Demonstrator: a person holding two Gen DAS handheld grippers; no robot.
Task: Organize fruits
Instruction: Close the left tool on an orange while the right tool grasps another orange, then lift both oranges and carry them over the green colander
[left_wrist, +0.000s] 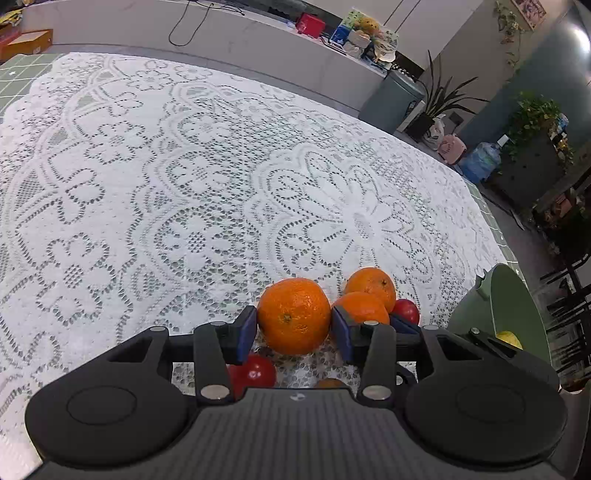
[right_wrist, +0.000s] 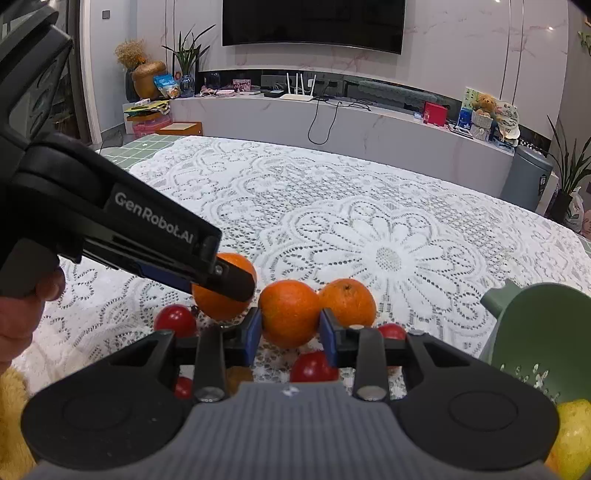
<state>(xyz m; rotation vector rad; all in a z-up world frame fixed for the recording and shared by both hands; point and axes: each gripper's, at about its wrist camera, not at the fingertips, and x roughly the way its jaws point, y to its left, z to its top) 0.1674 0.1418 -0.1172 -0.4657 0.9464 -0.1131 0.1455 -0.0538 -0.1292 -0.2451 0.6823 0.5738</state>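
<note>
In the left wrist view, low and centre in the frame, the left gripper (left_wrist: 294, 328) has an orange (left_wrist: 293, 315) between its two blue pads, both pads up against its skin, so it is gripping that fruit at a medium spread. In the right wrist view the same left gripper enters from the upper left, held by a hand (right_wrist: 26, 314) at the left edge, and its dark finger lies across that left-most orange (right_wrist: 221, 291). The right gripper (right_wrist: 290, 332), at the bottom centre of its own view, stands fairly narrow with its blue pads pressed to either side of a second orange (right_wrist: 290, 314). A third orange (right_wrist: 347, 302) lies just right of that one, touching it or very nearly. Several small red fruits lie around them on the white lace tablecloth (right_wrist: 369, 221), one (right_wrist: 175, 319) left of the pads and one (right_wrist: 314, 367) below the held orange. A green bowl (right_wrist: 535, 332) sits at the lower right edge, with a yellow fruit (right_wrist: 574, 432) in front of it at the corner of the frame.
</note>
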